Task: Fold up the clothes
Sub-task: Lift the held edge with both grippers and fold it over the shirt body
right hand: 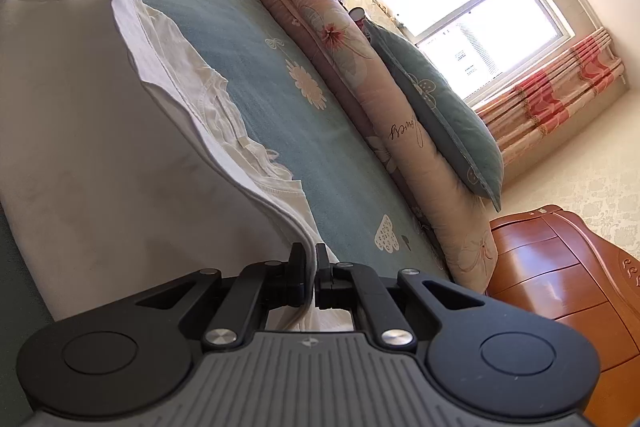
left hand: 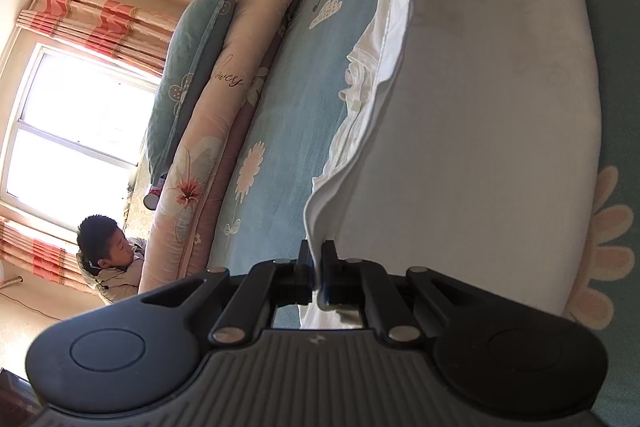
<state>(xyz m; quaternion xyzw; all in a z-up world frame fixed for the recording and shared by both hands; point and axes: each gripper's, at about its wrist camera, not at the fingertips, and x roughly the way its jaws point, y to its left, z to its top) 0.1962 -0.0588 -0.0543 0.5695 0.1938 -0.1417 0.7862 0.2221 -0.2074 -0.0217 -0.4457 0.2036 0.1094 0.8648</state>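
White garment (left hand: 472, 115) taut lengthwise between both clamped claws

White garment (left hand: 480, 107) spread on the bed, near edge lifted off the sheet and stretched taut, two corners raised, underlayer with stitched hem and crumpled collar area lying flat beneath the fold.

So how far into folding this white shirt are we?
Early on. Both tongs, left and right, are shut on the white shirt's edge, lifting it off the bed between them. No crease or finished fold shows. Laying that edge over and the remaining folds are left.
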